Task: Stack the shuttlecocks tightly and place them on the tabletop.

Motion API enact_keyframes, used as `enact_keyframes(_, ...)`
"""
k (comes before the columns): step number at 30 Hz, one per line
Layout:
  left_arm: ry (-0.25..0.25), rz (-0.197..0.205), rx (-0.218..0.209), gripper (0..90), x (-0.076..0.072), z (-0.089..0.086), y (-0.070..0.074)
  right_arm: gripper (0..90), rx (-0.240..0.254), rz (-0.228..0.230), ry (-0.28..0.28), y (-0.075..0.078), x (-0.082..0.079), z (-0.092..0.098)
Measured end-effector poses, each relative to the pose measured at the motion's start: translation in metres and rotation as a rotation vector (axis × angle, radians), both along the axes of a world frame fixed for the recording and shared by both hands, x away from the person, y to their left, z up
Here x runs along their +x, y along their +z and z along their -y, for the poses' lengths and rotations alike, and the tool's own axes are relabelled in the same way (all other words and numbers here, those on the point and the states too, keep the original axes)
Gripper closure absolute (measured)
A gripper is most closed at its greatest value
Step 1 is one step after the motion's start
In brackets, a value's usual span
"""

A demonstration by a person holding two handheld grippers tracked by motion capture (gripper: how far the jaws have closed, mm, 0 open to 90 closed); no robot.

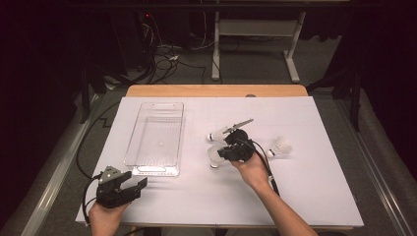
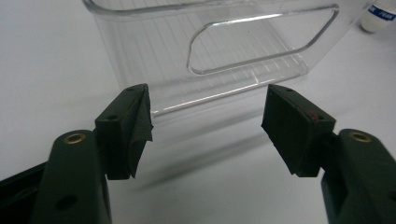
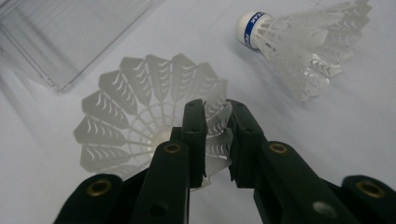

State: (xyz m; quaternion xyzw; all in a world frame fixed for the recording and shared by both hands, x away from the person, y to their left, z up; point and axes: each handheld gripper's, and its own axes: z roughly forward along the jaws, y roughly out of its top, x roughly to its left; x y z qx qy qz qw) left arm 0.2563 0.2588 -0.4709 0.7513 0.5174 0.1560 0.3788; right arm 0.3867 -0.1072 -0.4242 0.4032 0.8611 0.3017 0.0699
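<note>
both forearms of the person come in at the near edge of the high view. the white counter (image 1: pixel 314 196) is the largest thing, and everything lies on it. on its left half stands a clear plastic bin (image 1: pixel 156 137), long and rectangular, with a cut-out handle in the near end wall. the left tool (image 1: pixel 130 189) rests on the counter just before this near end, apart from it; its jaws are spread wide and between them is only bare counter. the right tool (image 3: pixel 215 140) is at the middle of the counter, right of the bin. its jaws are narrowly apart, and the rim of the feather skirt of a white shuttlecock (image 3: pixel 140 126) is between them; if the pads press on the feathers i cannot tell. this shuttlecock stands with the cork down and the skirt open upward. a second shuttlecock (image 3: pixel 299 42), with a blue band on the cork, lies on its side near it. a third shuttlecock (image 1: pixel 280 146) lies on its side more to the right, apart from the right tool.
</note>
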Motion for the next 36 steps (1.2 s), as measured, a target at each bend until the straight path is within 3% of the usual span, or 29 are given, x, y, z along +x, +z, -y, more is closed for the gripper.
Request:
enact_keyframes(5, -0.003, 0.012, -0.002, 33.5, -0.003, 0.0, 0.002, 75.9, -0.013, -0.024, 0.003, -0.004, 0.001, 0.001)
enact_keyframes(12, 0.004, 0.02, -0.008, 33.7, -0.007, 0.0, 0.003, 68.1, 0.007, -0.024, -0.026, -0.01, -0.004, 0.01)
enact_keyframes(15, 0.007, 0.015, -0.01, 33.6, -0.006, -0.001, 0.003, 64.7, -0.011, -0.021, -0.039, -0.011, -0.003, 0.014)
enact_keyframes(17, 0.011, 0.022, -0.007, 33.6, -0.006, -0.002, 0.003, 63.8, 0.014, -0.027, -0.056, -0.011, -0.003, 0.018)
enact_keyframes(23, 0.008, 0.028, 0.0, 33.6, -0.007, -0.001, 0.003, 62.1, 0.027, -0.026, -0.076, -0.018, -0.008, 0.025)
enact_keyframes(36, 0.026, 0.029, 0.007, 33.7, -0.006, -0.003, 0.003, 59.2, 0.024, -0.024, -0.092, -0.019, -0.007, 0.035)
